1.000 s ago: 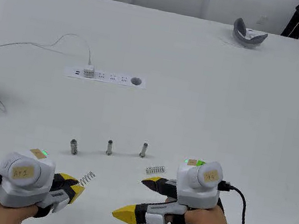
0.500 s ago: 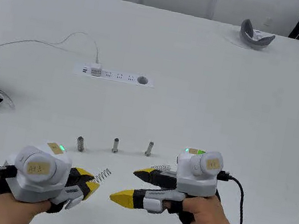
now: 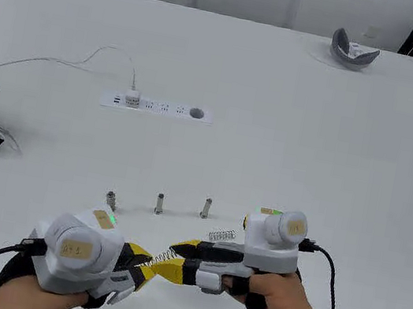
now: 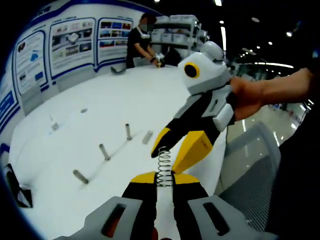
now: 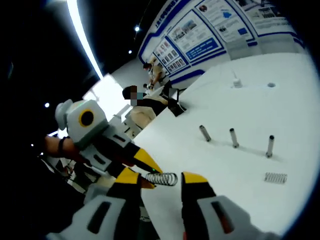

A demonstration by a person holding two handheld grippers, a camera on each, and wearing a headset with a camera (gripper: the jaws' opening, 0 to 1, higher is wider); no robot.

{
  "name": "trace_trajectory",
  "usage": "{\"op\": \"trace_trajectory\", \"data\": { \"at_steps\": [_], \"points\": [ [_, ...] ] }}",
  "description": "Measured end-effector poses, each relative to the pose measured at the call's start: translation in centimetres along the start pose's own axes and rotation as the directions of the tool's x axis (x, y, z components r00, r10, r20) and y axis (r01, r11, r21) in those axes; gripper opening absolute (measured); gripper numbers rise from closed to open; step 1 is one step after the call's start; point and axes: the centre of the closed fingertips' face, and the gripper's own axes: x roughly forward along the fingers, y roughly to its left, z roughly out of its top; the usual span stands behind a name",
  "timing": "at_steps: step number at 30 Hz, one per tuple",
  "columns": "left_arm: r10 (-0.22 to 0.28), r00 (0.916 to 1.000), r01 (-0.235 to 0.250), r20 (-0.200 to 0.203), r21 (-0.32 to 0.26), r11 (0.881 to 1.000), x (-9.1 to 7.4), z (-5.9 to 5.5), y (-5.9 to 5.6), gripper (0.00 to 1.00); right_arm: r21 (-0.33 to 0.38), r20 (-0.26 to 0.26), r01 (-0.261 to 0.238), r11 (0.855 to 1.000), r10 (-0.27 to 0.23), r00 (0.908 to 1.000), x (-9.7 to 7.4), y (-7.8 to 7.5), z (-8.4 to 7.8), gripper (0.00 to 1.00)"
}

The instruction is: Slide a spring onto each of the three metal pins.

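L gripper (image 4: 162, 179) is clamping a spring (image 4: 163, 165) low-centre in its view. R gripper (image 5: 160, 176) is hanging wide open around the free end. Best closing R gently mid-coil, keeping it straight for the pins (image 3: 159, 204), mid head view.

Left gripper (image 4: 159, 178) and right gripper (image 5: 157, 179): greyish-white shells, black jaws, yellow tips. Spring (image 4: 163, 167) is silvery, pins (image 3: 159, 203) dull grey metal, table (image 3: 289, 137) plain white, far power strip (image 3: 159, 106) white too.
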Motion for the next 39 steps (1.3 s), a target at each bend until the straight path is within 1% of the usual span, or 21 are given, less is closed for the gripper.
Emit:
{"op": "trace_trajectory", "data": {
  "at_steps": [3, 6, 10, 16, 24, 29, 32, 35, 36, 39],
  "points": [
    [-0.011, 0.9999, 0.011, -0.001, 0.004, 1.0, 0.0, 0.0, -0.2, 0.1, 0.015, 0.01, -0.012, 1.0, 0.012, 0.9999, 0.0, 0.1, 0.0, 0.29],
    [-0.015, 0.9999, 0.016, -0.005, 0.012, 1.0, 0.0, 0.0, -0.3, 0.1, 0.029, 0.011, -0.008, 1.0, 0.008, 0.9999, -0.1, 0.1, -0.1, 0.27],
    [-0.019, 0.9998, 0.019, -0.007, 0.015, 1.0, 0.0, 0.0, -0.3, 0.1, 0.052, 0.023, -0.017, 0.998, 0.016, 0.9996, -0.3, 0.2, 0.0, 0.22],
    [-0.02, 0.9998, 0.02, -0.007, 0.02, 1.0, 0.1, 0.1, -0.3, 0.1, 0.056, 0.026, -0.033, 0.998, 0.032, 0.9991, -0.3, 0.4, 0.1, 0.15],
    [-0.027, 0.9996, 0.027, -0.007, 0.04, 0.999, 0.3, 0.1, -0.3, 0.1, 0.048, 0.022, -0.043, 0.998, 0.042, 0.9989, -0.2, 0.7, 0.0, 0.13],
    [-0.038, 0.9993, 0.039, -0.003, 0.041, 0.998, 0.5, 0.2, -0.4, 0.1, 0.036, 0.014, -0.04, 0.999, 0.039, 0.9991, -0.4, 0.5, 0.1, 0.13],
    [-0.052, 0.9986, 0.052, 0.0, 0.046, 0.998, 0.6, 0.4, -0.6, 0.1, 0.006, -0.009, -0.038, 0.999, 0.038, 0.9992, -0.6, 0.7, 0.3, 0.12],
    [-0.076, 0.9971, 0.075, 0.006, 0.058, 0.995, 0.9, 0.8, -0.9, 0.1, -0.053, -0.057, -0.04, 0.998, 0.036, 0.9977, -0.9, 0.8, 0.5, 0.12],
    [-0.084, 0.9964, 0.083, 0.008, 0.065, 0.994, 1.0, 1.0, -0.9, 0.1, -0.081, -0.081, -0.04, 0.996, 0.034, 0.9962, -1.1, 0.8, 0.5, 0.12],
    [-0.105, 0.9943, 0.103, 0.018, 0.082, 0.991, 1.1, 1.8, -1.0, 0.1, -0.141, -0.125, -0.056, 0.988, 0.038, 0.9914, -1.4, 1.0, 1.1, 0.12]
  ]
}}
